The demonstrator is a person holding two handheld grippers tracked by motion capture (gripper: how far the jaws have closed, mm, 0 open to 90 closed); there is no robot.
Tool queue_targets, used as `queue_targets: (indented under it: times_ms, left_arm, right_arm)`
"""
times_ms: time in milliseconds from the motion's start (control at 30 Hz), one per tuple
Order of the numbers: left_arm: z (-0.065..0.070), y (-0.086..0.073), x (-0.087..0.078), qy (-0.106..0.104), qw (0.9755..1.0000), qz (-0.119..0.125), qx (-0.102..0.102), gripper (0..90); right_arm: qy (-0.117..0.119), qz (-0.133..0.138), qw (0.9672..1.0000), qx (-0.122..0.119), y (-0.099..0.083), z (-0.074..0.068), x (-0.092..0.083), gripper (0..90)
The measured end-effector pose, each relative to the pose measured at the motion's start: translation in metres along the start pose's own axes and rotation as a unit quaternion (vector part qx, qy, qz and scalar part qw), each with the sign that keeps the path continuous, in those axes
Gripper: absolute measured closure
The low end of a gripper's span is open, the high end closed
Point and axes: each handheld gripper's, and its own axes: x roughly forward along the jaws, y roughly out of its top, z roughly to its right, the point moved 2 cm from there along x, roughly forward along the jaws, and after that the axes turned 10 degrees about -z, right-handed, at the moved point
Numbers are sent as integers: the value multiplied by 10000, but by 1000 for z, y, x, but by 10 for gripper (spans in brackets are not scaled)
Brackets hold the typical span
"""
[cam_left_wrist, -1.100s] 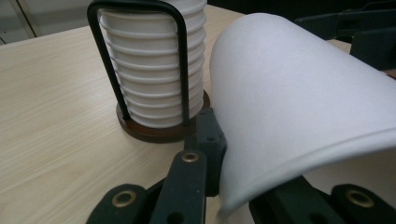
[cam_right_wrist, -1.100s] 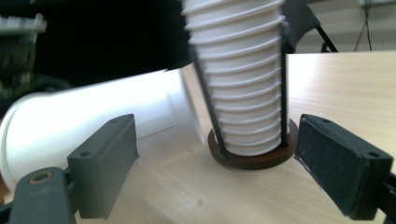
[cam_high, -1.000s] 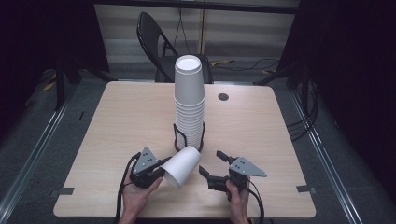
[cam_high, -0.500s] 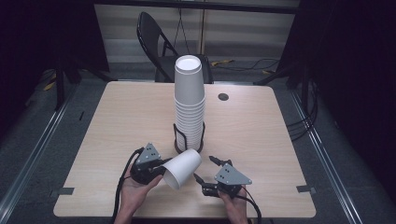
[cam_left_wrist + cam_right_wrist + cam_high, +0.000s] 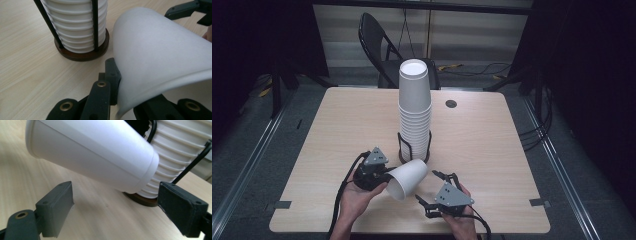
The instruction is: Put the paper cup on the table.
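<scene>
— Since a second ago the right hand-held gripper [image 5: 430,186] has slid back toward the bench's [image 5: 342,115] near edge, while the paper cup [image 5: 408,178] stays tilted just above it.

— Who holds it?

— Left hand-held gripper [image 5: 384,175], pinching the cup's wall near its narrow end; the right one is spread, nothing between its pads.

— How will it handle?

— Light, thin, easily crushed and slick. Take it gently across the body, near the stiffer rolled rim.

— Obstacles?

— Cup stack [image 5: 415,107] in its wire holder [image 5: 414,148], just behind.
</scene>
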Motion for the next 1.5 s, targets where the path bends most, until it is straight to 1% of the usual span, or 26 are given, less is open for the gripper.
queue_targets:
  times_ms: [33,100,200,233,267,300,333,367,433,467,500,533,567,633,667,833,900,933,1000,1033,1100,1167,1233,1433,1467,1500]
  left_arm:
    - [0,1,0,-28,10000,-57,14,864]
    - [0,2,0,-53,9999,-117,15,864]
    - [0,5,1,-92,9997,-206,13,864]
    - [0,6,2,-148,9994,-320,41,864]
    - [0,8,3,-107,9992,-373,60,864]
    - [1,9,4,-120,9988,-456,89,864]
    - [2,9,5,-62,9985,-529,143,864]
    - [3,10,6,-17,9983,-558,136,864]
    - [3,11,8,-151,9980,-603,139,864]
    - [4,12,9,-167,9977,-644,136,865]
    - [5,13,10,-152,9972,-713,190,865]
    - [6,14,10,-146,9969,-758,176,865]
    - [5,15,11,-160,9962,-829,200,865]
    - [6,16,10,-147,9961,-851,201,866]
    - [6,17,11,-191,9955,-901,218,866]
    - [8,19,13,-226,9945,-999,198,868]
    - [8,21,14,-233,9941,-1038,216,870]
    - [8,22,14,-293,9938,-1050,221,871]
    - [9,23,15,-295,9933,-1092,253,872]
    - [9,24,15,-328,9936,-1058,234,873]
    - [10,25,15,-399,9937,-1021,234,875]
    - [12,26,15,-495,9931,-1028,268,876]
    - [13,27,15,-451,9935,-1009,256,876]
    - [12,29,14,-526,9937,-970,219,875]
    - [13,29,14,-597,9931,-983,245,874]
    - [14,29,15,-720,9922,-988,252,876]
  right_arm:
    - [-21,-30,10000,-41,1,0,0,129]
    - [65,-20,9999,-148,2,-1,0,124]
    - [-16,-45,9994,-347,5,-3,1,124]
    - [-1,-58,9992,-406,6,-4,1,124]
    - [-25,-47,9988,-487,7,-5,2,131]
    - [1,0,9985,-550,9,-7,2,131]
    - [-23,39,9982,-598,11,-8,2,131]
    - [-51,39,9975,-699,12,-9,2,131]
    - [-19,10,9960,-897,15,-11,4,128]
    - [35,-36,9952,-979,16,-13,4,121]
    - [29,-42,9942,-1071,17,-15,5,111]
    - [30,-68,9936,-1123,17,-17,6,96]
    - [43,-66,9937,-1119,18,-18,7,88]
    - [98,-12,9931,-1169,21,-21,6,83]
    - [85,4,9926,-1212,22,-21,6,79]
    - [87,33,9897,-1431,26,-26,7,72]
    - [67,5,9894,-1451,27,-29,8,70]
    - [56,23,9887,-1499,29,-29,9,69]
    - [52,26,9882,-1530,31,-30,10,69]
    - [51,33,9874,-1584,32,-31,11,69]
    - [-2,61,9870,-1604,34,-32,12,69]
    - [-34,117,9861,-1660,37,-33,13,70]
    - [-91,132,9850,-1720,39,-35,15,70]
    - [-98,179,9836,-1791,43,-34,17,72]
    - [-83,176,9836,-1793,44,-34,18,74]
    - [-86,173,9827,-1839,45,-35,19,76]
